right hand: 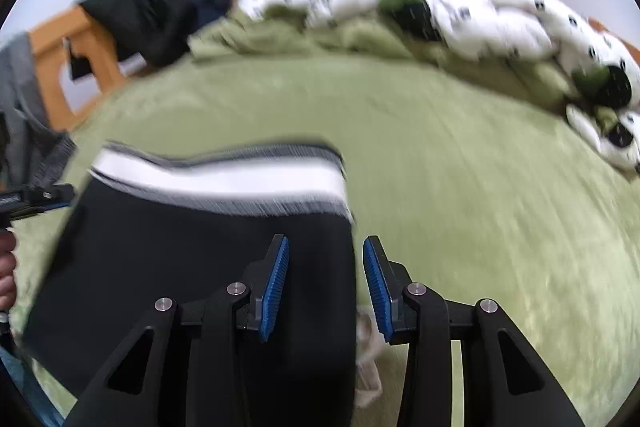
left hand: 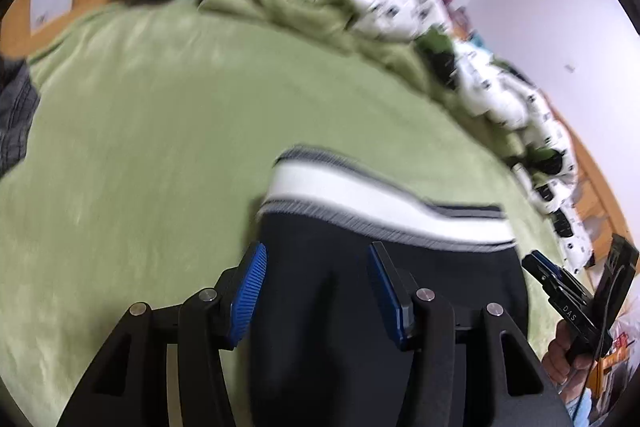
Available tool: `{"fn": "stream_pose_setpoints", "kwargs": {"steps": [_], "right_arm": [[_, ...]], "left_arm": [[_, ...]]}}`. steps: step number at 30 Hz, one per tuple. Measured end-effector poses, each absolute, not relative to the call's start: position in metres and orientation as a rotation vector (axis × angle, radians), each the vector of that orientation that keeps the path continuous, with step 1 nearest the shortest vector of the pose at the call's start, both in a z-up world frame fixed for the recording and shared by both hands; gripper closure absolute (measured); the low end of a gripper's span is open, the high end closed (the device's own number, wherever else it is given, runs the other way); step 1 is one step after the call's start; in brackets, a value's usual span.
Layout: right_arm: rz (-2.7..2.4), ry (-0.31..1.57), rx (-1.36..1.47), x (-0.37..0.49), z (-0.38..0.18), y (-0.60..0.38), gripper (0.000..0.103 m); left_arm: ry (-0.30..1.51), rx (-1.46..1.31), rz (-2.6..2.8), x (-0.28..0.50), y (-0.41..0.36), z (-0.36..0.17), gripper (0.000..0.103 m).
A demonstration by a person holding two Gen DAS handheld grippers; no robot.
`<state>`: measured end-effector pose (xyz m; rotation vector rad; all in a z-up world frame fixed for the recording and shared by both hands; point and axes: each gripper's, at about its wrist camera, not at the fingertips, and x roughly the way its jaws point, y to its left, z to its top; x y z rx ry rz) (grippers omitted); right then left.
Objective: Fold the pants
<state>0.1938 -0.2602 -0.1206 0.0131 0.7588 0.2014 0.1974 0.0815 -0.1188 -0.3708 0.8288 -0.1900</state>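
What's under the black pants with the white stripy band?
The black pants with the white striped waistband lie on a fuzzy green blanket, which shows all around them. Whatever is directly beneath the pants is covered.

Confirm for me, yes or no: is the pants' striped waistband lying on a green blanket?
Yes, the striped waistband rests flat on the green blanket.

Evenly lit, motion-blurred, fisheye-warped with dark corners

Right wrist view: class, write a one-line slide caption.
Open right gripper straddling the edge of black pants with a white striped waistband on a green blanket.
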Motion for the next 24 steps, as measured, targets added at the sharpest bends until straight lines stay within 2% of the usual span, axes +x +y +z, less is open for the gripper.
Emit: {"fn": "stream_pose_setpoints", "kwargs": {"steps": [5,7,9,12,17,24], "right_arm": [[0.306,0.714,-0.013,0.226,-0.104,-0.234,0.066],[0.307,0.742,-0.06,0.245,-0.118,-0.226,0.067],[0.274,0.83,-0.07,0.267,-0.149,-0.227,0.074],[0.297,0.829,0.003,0.277,-0.162,-0.238,0.074],[0.273,0.8,-0.091,0.276,-0.165,-0.229,0.075],[0.293,0.793,-0.038,0.273,-0.167,-0.236,0.073]], "left_arm": [[0.758,-0.221,-0.246,0.222,0.039,-0.108,0.053],[0.803,-0.147,-0.22,0.239,0.027,-0.124,0.053],[0.893,-0.148,-0.206,0.255,0.025,-0.151,0.054],[0.887,-0.176,-0.209,0.256,0.029,-0.157,0.054],[0.872,-0.174,-0.206,0.257,0.027,-0.158,0.053],[0.843,-0.159,-0.202,0.246,0.026,-0.161,0.051]]}}
